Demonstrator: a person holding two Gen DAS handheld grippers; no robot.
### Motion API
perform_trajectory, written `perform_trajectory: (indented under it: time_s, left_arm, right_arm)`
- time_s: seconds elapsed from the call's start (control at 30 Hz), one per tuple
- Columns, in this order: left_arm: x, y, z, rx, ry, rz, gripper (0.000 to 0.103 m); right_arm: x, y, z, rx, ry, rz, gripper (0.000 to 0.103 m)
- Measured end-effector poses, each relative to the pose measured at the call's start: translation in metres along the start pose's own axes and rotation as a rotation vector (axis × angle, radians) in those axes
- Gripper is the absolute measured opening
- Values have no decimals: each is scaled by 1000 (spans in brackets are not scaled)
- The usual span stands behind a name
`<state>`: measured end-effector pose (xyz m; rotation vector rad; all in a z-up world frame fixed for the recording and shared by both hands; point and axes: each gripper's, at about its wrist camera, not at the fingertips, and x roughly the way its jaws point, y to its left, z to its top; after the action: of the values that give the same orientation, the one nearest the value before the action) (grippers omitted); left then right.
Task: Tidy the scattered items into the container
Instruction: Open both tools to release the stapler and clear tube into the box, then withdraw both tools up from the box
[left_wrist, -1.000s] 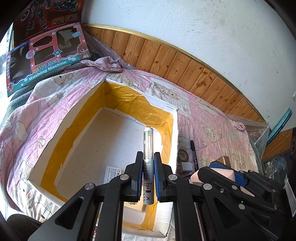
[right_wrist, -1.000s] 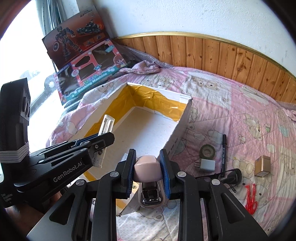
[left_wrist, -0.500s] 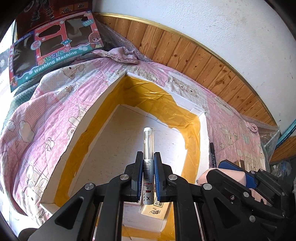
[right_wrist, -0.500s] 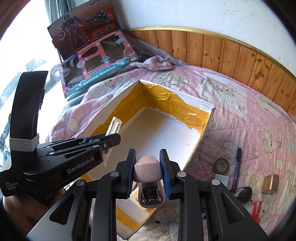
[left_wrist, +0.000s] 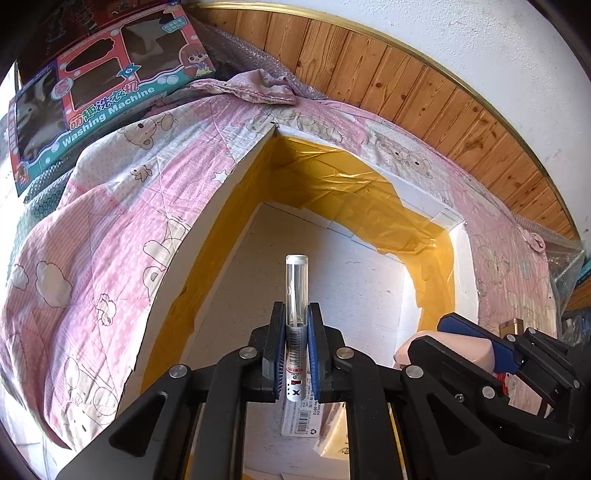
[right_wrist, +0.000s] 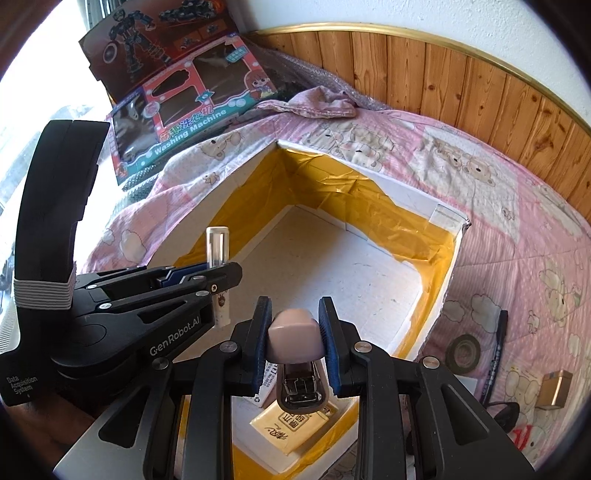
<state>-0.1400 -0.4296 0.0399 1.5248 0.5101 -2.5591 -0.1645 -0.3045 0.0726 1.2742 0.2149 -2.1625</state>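
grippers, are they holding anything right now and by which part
Left gripper clamps a clear-capped tube around its labelled middle. Right gripper clamps a pink stapler by the sides of its rounded end. Both hang over the box.

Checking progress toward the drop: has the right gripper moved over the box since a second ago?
Yes. The right gripper, shut on the stapler, advanced from outside the foam box wall to above it.

Foam box (left_wrist: 373, 295) matt, rough — glossy crinkled tape lining (left_wrist: 351, 195); quilt (left_wrist: 103, 229) soft cloth.

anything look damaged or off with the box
The foam box looks patched: yellow tape lines its inner walls, wrinkled and ragged-edged, and a clear tape piece covers the far right corner. Otherwise nothing is spilled.
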Motion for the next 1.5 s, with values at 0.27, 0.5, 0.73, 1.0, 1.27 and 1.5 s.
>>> perform_trajectory:
  time_s: [0.27,0.5,0.73,1.0,1.27,1.5]
  left_arm:
    - [18,-1,11,16,13,50,21]
    - [9,4,9,-23,2,43,56]
    - [-16,-13,-5,11,-28,23,56]
    - [-65,-30,-41,15,-128,-10,56]
    - [-94,-49,-92,28,-169,-35,56]
    - [-108,-85,-125,79,-183,-72,56]
  right_arm:
    - [17,-9,9,31,0,-16,32]
    - [-7,-16,1,69,-35,39,36]
    - [-41,-7,-25,65,-86,75,36]
    - [-83,-6,-69,53,-142,65,36]
    - [-110,-22,-131,104,-153,47,36]
    - [-125,-48,-177,192,-151,56,36]
